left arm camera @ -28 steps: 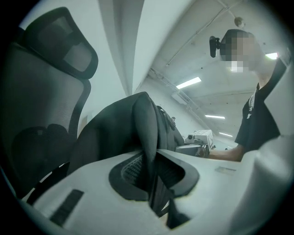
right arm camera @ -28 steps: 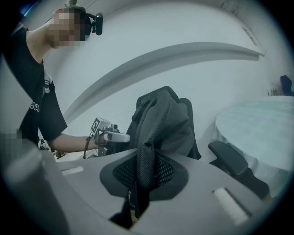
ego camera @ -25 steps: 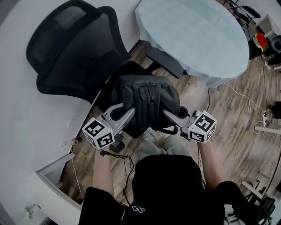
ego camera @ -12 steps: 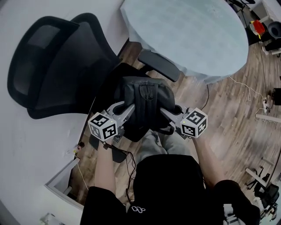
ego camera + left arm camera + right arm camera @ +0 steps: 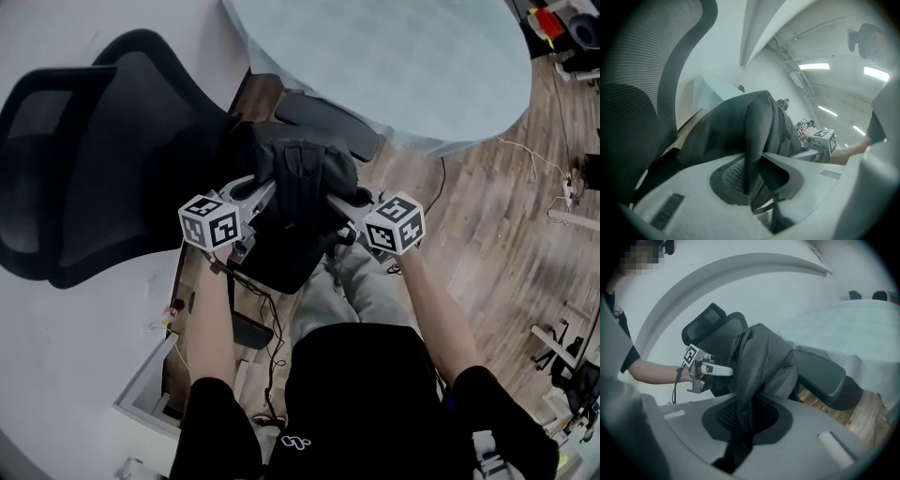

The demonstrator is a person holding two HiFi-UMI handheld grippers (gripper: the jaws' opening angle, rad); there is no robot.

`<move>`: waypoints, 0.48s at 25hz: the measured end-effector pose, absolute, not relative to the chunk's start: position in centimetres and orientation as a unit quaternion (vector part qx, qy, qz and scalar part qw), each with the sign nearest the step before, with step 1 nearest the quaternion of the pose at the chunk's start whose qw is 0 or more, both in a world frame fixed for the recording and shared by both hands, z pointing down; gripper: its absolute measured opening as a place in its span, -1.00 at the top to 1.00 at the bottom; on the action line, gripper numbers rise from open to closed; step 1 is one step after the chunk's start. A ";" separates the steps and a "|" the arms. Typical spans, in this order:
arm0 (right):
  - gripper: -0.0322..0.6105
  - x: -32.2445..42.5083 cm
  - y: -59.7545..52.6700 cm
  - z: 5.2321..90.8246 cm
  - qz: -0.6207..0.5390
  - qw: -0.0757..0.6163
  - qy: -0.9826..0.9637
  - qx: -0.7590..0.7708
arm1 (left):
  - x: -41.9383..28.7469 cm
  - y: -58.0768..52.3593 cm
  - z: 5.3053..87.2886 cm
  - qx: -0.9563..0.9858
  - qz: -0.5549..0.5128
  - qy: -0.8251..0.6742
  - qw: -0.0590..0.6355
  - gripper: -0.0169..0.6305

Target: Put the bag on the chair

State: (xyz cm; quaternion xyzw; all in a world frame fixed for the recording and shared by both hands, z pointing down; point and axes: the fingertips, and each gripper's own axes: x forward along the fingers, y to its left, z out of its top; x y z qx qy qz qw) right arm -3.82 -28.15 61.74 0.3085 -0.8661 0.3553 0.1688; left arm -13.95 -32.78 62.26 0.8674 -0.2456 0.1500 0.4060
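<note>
A dark grey bag (image 5: 302, 183) hangs between my two grippers, above the seat (image 5: 281, 267) of a black mesh-backed office chair (image 5: 103, 169). My left gripper (image 5: 265, 192) pinches a fold of the bag's left side (image 5: 740, 126), and its jaws are opening slightly with the fabric still between them. On the other side, the right gripper (image 5: 336, 204) is shut on a mesh strap of the bag (image 5: 764, 362). In the left gripper view the fabric runs down into the jaws of the left gripper (image 5: 752, 180). The right gripper view shows the strap doing the same at the right gripper (image 5: 740, 423).
A round table (image 5: 394, 56) with a pale blue cloth stands just beyond the chair's armrest (image 5: 323, 117). The chair's backrest leans at the left against a white wall. Cables lie on the wooden floor (image 5: 487, 216) to the right.
Both grippers have carried the bag forward, toward the chair's backrest and over the seat. The grip on both sides looks unchanged.
</note>
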 end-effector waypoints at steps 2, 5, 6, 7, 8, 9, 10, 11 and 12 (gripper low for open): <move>0.75 -3.8 -28.9 62.8 0.358 0.176 -0.862 0.312 | -13.7 -34.0 63.4 0.864 0.153 -0.247 0.410 0.78; 0.75 -4.1 -29.6 63.9 0.373 0.174 -0.854 0.319 | -13.6 -35.4 64.6 0.859 0.147 -0.247 0.424 0.77; 0.74 -4.2 -29.7 64.3 0.383 0.171 -0.848 0.323 | -13.6 -35.7 65.1 0.855 0.145 -0.246 0.433 0.77; 0.72 -4.4 -29.7 64.8 0.396 0.170 -0.841 0.327 | -13.6 -35.9 65.6 0.849 0.143 -0.248 0.444 0.77; 0.70 -4.5 -29.7 65.2 0.408 0.169 -0.833 0.332 | -13.7 -35.9 66.1 0.843 0.142 -0.253 0.453 0.76; 0.67 -4.6 -29.6 65.6 0.418 0.169 -0.826 0.337 | -13.8 -35.9 66.4 0.838 0.141 -0.259 0.459 0.75; 0.65 -4.7 -29.5 65.8 0.424 0.170 -0.821 0.342 | -13.9 -35.7 66.6 0.836 0.140 -0.265 0.460 0.74; 0.63 -4.8 -29.3 65.8 0.427 0.171 -0.818 0.345 | -13.9 -35.5 66.6 0.835 0.139 -0.271 0.458 0.74; 0.57 -4.8 -29.1 65.8 0.428 0.173 -0.817 0.347 | -14.0 -35.1 66.6 0.836 0.140 -0.274 0.453 0.73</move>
